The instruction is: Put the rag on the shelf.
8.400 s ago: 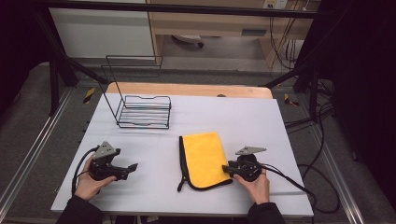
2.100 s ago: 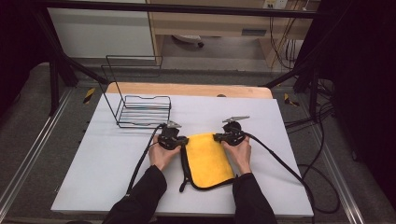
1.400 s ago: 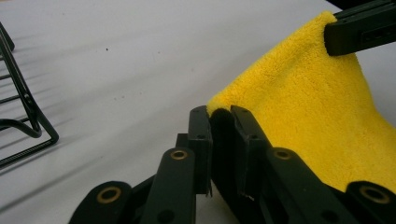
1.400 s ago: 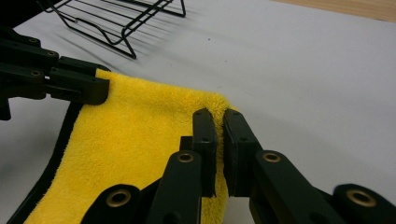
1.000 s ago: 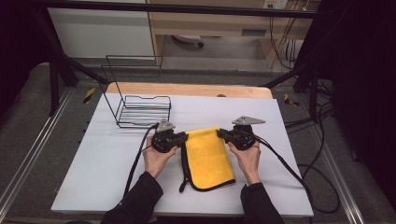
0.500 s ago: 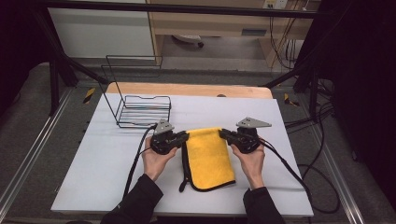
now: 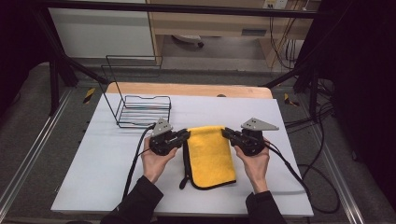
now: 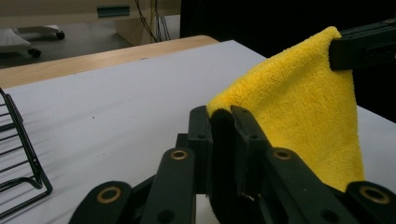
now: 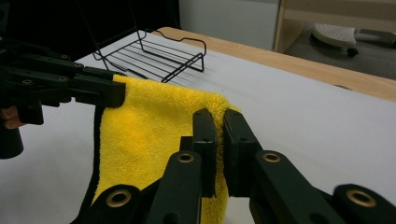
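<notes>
A yellow cloth [image 7: 211, 154] with a black edge is folded in the middle of the white table [image 7: 93, 163]. My left gripper [image 7: 186, 135] is shut on its far left corner, and my right gripper [image 7: 226, 132] is shut on its far right corner. Both corners are lifted off the table, while the near end rests on it. In the left gripper view the cloth [image 8: 299, 112] stretches from my own jaws up to the other gripper [image 8: 364, 44]. In the right gripper view the cloth [image 9: 149, 126] spans from my jaws to the left gripper [image 9: 116, 95].
A black wire rack [image 7: 140, 105] stands at the far left of the table, also seen in the right gripper view as the wire rack [image 9: 154, 51]. A wooden strip [image 7: 187, 88] runs along the far edge. Cables [image 7: 299, 172] trail off the right side.
Both grippers have risen a little and moved toward the near side, lifting the cloth's far edge higher. The grip on both corners is unchanged.
</notes>
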`<act>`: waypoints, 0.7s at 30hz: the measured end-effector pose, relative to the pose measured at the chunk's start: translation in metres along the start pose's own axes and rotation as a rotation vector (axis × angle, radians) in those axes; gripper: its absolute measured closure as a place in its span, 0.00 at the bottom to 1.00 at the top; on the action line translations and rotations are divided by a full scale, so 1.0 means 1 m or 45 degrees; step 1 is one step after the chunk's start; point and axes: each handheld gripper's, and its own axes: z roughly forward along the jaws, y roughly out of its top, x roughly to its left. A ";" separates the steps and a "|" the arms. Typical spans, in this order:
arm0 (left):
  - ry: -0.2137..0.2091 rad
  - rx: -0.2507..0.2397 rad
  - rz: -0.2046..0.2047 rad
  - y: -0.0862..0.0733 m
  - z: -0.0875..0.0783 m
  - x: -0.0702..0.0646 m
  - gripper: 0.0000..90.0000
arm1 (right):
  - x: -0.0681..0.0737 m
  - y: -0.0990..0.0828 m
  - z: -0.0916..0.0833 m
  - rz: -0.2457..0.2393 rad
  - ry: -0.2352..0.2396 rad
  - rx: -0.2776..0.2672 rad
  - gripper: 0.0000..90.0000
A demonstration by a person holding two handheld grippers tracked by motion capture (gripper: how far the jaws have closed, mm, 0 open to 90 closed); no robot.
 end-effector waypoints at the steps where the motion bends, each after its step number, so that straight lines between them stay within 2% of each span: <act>1: 0.002 -0.008 0.007 0.001 -0.001 0.000 0.87 | 0.001 0.001 -0.001 -0.007 -0.003 -0.007 0.94; 21: -0.002 -0.141 0.056 0.022 -0.020 -0.010 0.87 | 0.013 0.018 -0.020 -0.049 -0.046 -0.144 0.94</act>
